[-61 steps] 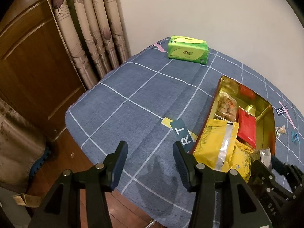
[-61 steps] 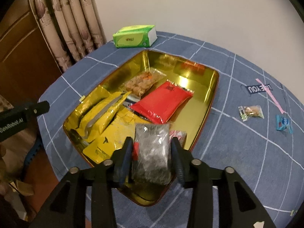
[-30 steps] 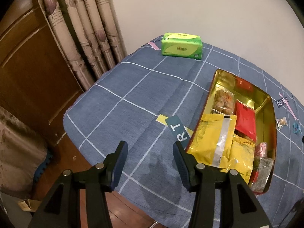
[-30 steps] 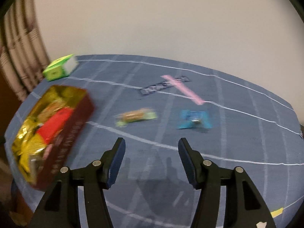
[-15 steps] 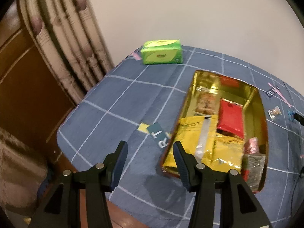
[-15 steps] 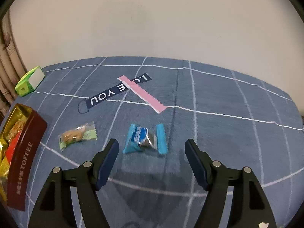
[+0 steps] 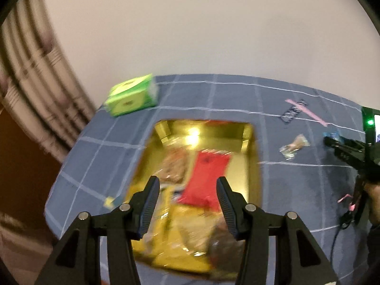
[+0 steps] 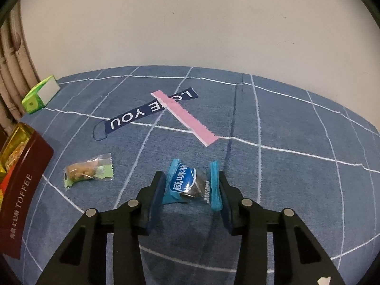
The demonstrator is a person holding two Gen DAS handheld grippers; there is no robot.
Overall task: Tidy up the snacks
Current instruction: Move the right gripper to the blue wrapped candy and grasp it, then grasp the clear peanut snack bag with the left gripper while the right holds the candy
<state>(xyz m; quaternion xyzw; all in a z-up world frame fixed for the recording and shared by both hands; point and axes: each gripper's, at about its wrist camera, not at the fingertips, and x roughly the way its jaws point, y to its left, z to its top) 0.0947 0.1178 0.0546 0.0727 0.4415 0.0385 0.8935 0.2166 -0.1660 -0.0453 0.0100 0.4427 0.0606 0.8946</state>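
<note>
Glossy gold tin point(image 7: 256, 156), matt cloth point(image 8: 285, 123)

Colour rundown: between the right gripper's point(image 8: 191, 191) dark navy pads sits a bright blue candy wrapper point(image 8: 190, 185) with white characters on a darker blue oval. Left of the jaws, a clear-and-pale-green wrapper point(image 8: 88, 172) shows a tan snack. The tablecloth point(image 8: 285, 128) is denim blue with a white grid, a navy "LOVE YOU" strip point(image 8: 149, 112) and a pink band point(image 8: 187, 118). The toffee tin point(image 8: 22, 197) is maroon outside, gold inside point(image 7: 255, 166). Ahead of the left jaws: a red packet point(image 7: 206, 178), yellow packets point(image 7: 185, 232), blurry. Far left, a lime-green tissue pack point(image 7: 130, 98).
</note>
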